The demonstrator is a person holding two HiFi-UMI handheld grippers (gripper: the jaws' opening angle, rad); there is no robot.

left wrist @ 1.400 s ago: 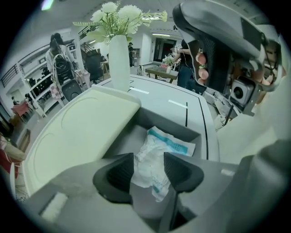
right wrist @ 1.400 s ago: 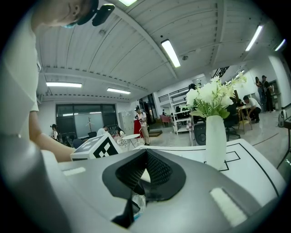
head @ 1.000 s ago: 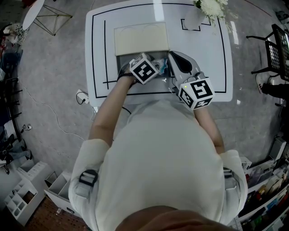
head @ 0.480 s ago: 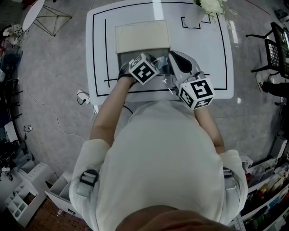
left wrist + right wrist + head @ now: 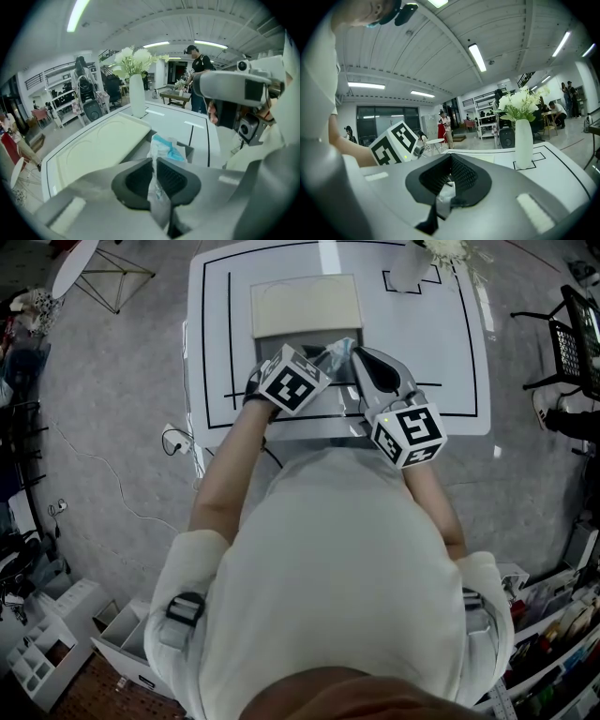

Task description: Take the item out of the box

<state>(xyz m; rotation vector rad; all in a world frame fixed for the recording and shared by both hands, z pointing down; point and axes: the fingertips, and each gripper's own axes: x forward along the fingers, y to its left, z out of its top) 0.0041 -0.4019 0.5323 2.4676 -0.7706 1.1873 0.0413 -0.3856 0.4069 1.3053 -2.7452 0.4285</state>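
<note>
A grey box with its cream lid (image 5: 305, 306) folded back stands on the white table (image 5: 441, 352). A clear plastic packet (image 5: 338, 349) with blue and white contents is lifted above the box's near wall (image 5: 190, 151). My left gripper (image 5: 322, 359) is shut on the packet (image 5: 164, 147), whose thin edge is pinched between the dark pads (image 5: 174, 180). The right gripper (image 5: 357, 356) is right beside it; in the right gripper view its jaws (image 5: 446, 192) are shut on a crumpled bit of the same clear plastic. The inside of the box is mostly hidden.
A white vase of flowers (image 5: 409, 268) stands at the table's far right corner, inside a black square outline. Black lines frame the tabletop. A cable and socket (image 5: 173, 442) lie on the floor left of the table. People and furniture stand far behind.
The left gripper has come up out of the box with the packet, which now shows between the two grippers. The right gripper has barely moved.
</note>
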